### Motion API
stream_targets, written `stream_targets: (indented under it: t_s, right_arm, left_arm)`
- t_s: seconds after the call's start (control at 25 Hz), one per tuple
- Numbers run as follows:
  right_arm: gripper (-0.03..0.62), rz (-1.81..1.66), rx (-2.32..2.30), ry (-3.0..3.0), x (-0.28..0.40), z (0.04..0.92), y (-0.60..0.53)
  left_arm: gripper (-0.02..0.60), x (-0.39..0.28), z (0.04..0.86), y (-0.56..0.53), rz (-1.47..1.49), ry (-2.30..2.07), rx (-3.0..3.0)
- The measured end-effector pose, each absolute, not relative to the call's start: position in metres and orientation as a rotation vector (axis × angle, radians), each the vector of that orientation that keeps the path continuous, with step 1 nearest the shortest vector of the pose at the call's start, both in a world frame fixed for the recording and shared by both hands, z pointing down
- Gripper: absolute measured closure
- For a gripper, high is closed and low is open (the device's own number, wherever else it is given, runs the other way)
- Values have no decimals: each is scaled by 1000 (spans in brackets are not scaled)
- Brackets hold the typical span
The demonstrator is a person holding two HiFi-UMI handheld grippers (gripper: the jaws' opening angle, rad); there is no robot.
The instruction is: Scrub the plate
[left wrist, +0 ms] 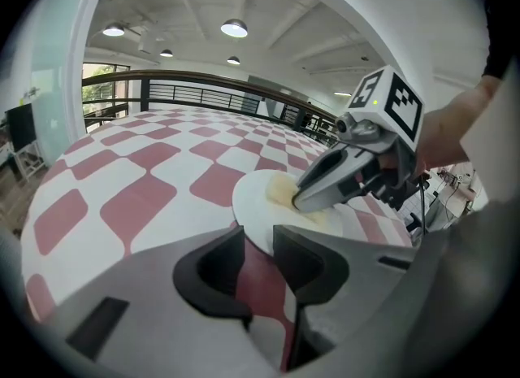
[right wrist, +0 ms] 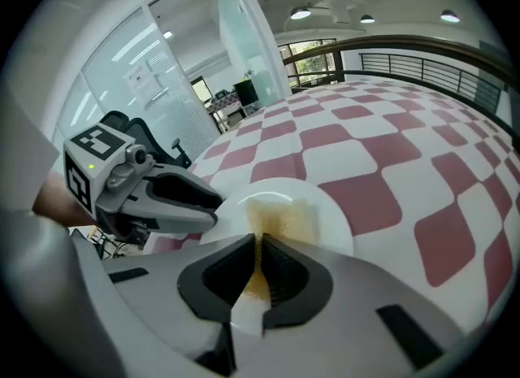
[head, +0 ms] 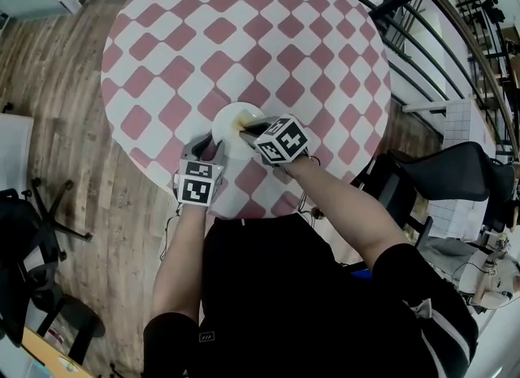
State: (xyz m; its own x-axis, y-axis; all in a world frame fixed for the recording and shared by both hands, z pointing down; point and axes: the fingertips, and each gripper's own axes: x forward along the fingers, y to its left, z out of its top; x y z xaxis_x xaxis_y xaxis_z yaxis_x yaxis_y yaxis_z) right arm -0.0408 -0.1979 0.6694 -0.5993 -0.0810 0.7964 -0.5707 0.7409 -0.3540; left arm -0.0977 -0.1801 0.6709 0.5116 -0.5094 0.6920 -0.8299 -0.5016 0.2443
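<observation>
A white plate (head: 231,115) lies near the front edge of the round pink-and-white checked table (head: 244,35). My left gripper (head: 213,149) is shut on the plate's near rim (left wrist: 257,215), which runs between its jaws (left wrist: 258,256). My right gripper (head: 247,131) comes in from the right and is shut on a thin yellowish sponge (right wrist: 284,215). The sponge lies flat on the plate (right wrist: 329,206). In the left gripper view the right gripper (left wrist: 302,199) rests on the sponge (left wrist: 280,188) at the plate's middle.
The table's front edge is just behind both grippers, close to the person's body. A black office chair (head: 459,175) stands at the right and another chair (head: 36,238) at the left on the wood floor. A railing (head: 422,19) curves past the table's right side.
</observation>
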Motion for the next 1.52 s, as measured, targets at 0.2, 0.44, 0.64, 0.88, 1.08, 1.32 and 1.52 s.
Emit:
stream_targets:
  t_s: [0.2,0.44,0.64,0.88,1.08,1.32,1.52]
  right_arm:
    - [556,751,576,-2120,-27,668,-233]
    - [556,672,827,-2079,15,650,-268]
    - [556,792,581,-2180,-16,627,-204]
    - [556,841,408,-2111,-44,664,-159]
    - [556,771,397,-2125,-68,667,-186]
    - [556,658,486,-2139,-79,664,-235]
    - [556,559,695,-2119,-43,652,-276]
  left_arm:
    - [468,-98,670,-181,735,-1090,2190]
    - [468,-99,670,-181,732,-1092,2181]
    - [468,-99,669,-182,732,-1089,2178]
    - [469,-98,670,-182,735,-1081,2177]
    - [469,-97,670,-180,742,-1084,2188]
    - [469,-94,668,-181,741,-1093,2200]
    - [469,-98,669,-181,735,-1103,2192]
